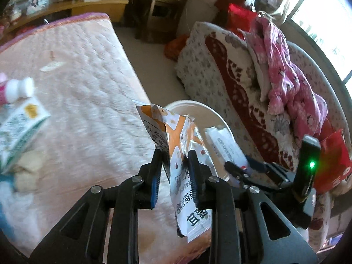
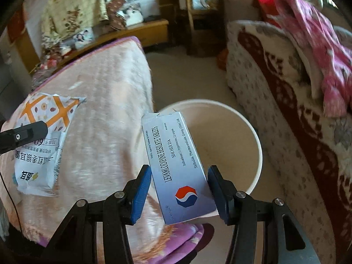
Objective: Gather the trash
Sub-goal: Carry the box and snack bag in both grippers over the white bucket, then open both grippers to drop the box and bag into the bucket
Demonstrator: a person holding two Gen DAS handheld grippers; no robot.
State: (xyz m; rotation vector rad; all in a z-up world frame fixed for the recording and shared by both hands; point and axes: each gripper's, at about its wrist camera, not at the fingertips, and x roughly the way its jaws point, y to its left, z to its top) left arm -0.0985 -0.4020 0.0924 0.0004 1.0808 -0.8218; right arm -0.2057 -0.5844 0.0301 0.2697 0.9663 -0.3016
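Observation:
My left gripper (image 1: pixel 175 161) is shut on a torn white-and-orange snack packet (image 1: pixel 180 151) and holds it upright at the bed's edge, beside the white bucket (image 1: pixel 216 118). The packet also shows in the right wrist view (image 2: pixel 44 140). My right gripper (image 2: pixel 179 178) is shut on a white medicine box (image 2: pixel 176 165) over the near rim of the bucket (image 2: pixel 258 151), whose inside looks bare. In the left wrist view, the box (image 1: pixel 226 145) and right gripper (image 1: pixel 244 167) sit just right of the packet.
A pink quilted bed (image 1: pixel 88 101) fills the left, with a white bottle (image 1: pixel 17 90) and a green-and-white carton (image 1: pixel 19 129) on it. A sofa (image 1: pixel 231 83) with pink clothes (image 1: pixel 283 72) stands to the right. Floor lies between them.

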